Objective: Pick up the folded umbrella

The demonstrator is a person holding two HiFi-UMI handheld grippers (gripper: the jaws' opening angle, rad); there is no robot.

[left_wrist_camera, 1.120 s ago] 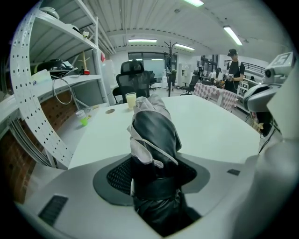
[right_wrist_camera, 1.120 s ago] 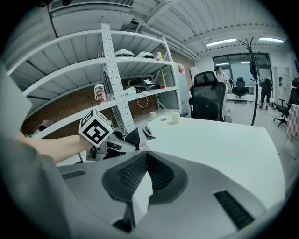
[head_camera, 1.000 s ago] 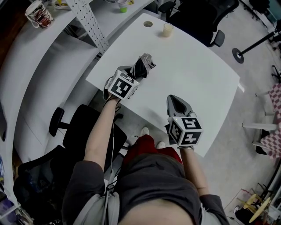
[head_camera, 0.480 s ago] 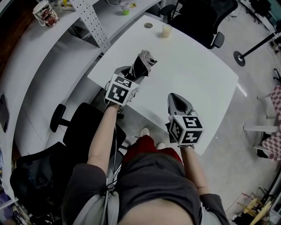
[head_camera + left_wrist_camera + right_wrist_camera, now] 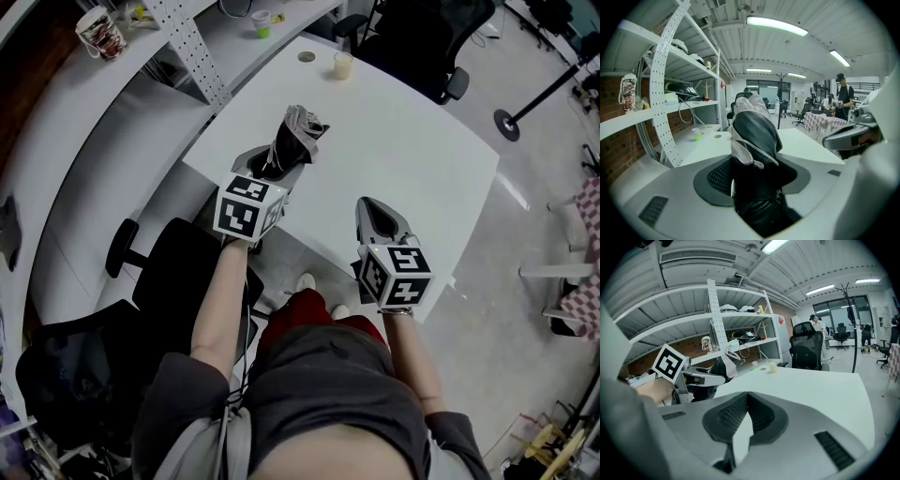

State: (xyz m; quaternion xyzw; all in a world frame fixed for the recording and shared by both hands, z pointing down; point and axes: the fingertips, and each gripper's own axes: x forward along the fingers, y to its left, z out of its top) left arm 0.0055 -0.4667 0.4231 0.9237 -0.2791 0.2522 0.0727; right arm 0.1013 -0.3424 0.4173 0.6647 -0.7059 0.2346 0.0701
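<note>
The folded umbrella (image 5: 294, 137), black with pale grey folds, is clear of the white table (image 5: 412, 159) and tilts up and away from me. My left gripper (image 5: 271, 161) is shut on its lower end, near the table's left front edge. In the left gripper view the umbrella (image 5: 754, 140) fills the gap between the jaws and hides the pads. My right gripper (image 5: 378, 217) hovers over the table's front edge, to the right of the left one. Its fingertips meet with nothing between them, as the right gripper view (image 5: 746, 395) also shows.
A small cream cup (image 5: 343, 65) and a round grommet (image 5: 307, 57) are at the table's far side. A curved desk with a perforated upright (image 5: 187, 47), a mug (image 5: 101, 33) and a green cup (image 5: 261, 18) runs along the left. Black office chairs (image 5: 178, 272) (image 5: 422, 37) stand around.
My left gripper has risen with the umbrella, lifting it off the table and tilting it more upright. The right gripper has hardly shifted in the picture.
</note>
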